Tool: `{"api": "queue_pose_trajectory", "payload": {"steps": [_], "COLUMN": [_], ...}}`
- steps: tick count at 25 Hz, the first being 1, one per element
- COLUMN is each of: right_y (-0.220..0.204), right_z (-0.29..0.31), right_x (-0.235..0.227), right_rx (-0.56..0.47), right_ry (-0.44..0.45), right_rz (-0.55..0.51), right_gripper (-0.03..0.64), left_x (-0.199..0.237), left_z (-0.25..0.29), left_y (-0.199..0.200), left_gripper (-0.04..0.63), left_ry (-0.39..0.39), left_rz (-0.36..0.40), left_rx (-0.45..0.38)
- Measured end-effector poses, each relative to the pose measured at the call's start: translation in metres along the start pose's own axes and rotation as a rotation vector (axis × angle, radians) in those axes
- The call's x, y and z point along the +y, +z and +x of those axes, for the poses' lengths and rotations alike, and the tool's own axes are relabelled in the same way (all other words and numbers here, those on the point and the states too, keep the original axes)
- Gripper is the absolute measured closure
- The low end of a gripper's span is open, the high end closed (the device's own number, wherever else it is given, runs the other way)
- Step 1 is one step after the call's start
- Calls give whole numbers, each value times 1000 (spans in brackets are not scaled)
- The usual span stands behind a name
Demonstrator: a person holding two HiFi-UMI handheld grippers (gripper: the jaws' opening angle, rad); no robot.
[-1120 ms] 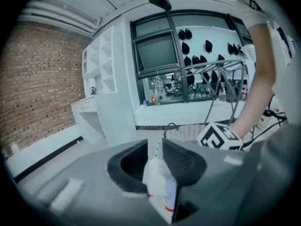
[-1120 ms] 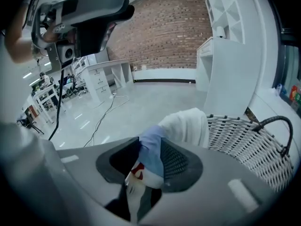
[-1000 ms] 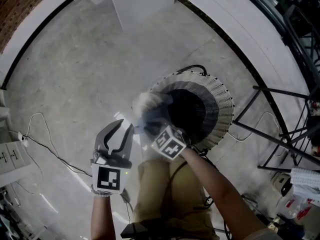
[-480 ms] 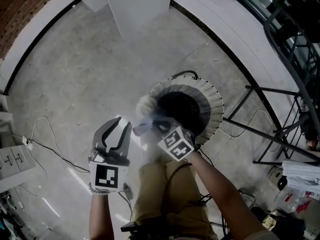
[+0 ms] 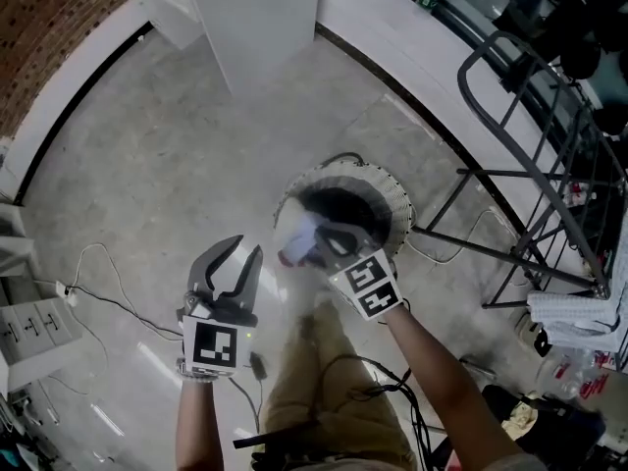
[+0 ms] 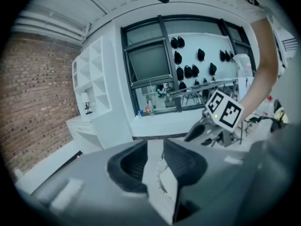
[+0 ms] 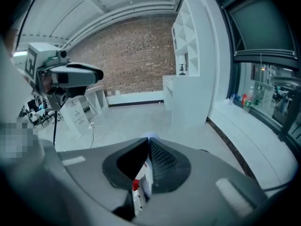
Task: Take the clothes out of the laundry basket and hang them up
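My right gripper's (image 7: 148,144) jaws have just been closing and I'm now pinching them tight on a white garment (image 7: 145,175) with a red bit, cloth bunching under the tips. My left gripper (image 6: 155,147) is hanging just left of them, jaws standing partly apart, nothing between. Laundry basket (image 5: 397,204) is sitting on the floor below and just beyond the right jaws. Black drying rack (image 5: 530,165) is standing further off to their right.

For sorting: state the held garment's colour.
Garment: white with a red patch; clearest in right gripper view.
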State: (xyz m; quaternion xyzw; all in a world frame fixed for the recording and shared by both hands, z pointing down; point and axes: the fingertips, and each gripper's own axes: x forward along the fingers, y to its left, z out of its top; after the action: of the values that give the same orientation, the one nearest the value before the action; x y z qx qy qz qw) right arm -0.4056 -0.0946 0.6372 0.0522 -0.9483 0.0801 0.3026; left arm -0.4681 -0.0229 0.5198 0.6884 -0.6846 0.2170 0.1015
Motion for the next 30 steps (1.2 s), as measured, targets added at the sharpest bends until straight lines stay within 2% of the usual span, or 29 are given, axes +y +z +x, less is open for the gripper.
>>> {"api": "queue_pose_trajectory", "payload": {"steps": [3, 6, 10, 18, 25, 30], "right_y": [34, 65, 105, 178, 213, 213], "right_z": [-33, -62, -99, -176, -246, -285], "right_x": [-2, -4, -5, 6, 28, 38], "right_rx": [-44, -87, -150, -265, -376, -416], "right_ry": [-35, -74, -130, -248, -317, -391], "right_rz": [28, 49, 67, 11, 3, 12], "right_gripper": [603, 603, 603, 603, 603, 603], "left_x": [-3, -7, -16, -63, -98, -113], "left_z": [-15, -25, -37, -53, -60, -60], "left_y": [22, 45, 70, 100, 124, 135], "left_gripper": [495, 495, 483, 454, 425, 453], "left_ry": [-17, -47, -80, -208, -254, -281], "left_rz": [3, 58, 79, 165, 280, 322], "left_rx": [-17, -68, -98, -117, -141, -152]}}
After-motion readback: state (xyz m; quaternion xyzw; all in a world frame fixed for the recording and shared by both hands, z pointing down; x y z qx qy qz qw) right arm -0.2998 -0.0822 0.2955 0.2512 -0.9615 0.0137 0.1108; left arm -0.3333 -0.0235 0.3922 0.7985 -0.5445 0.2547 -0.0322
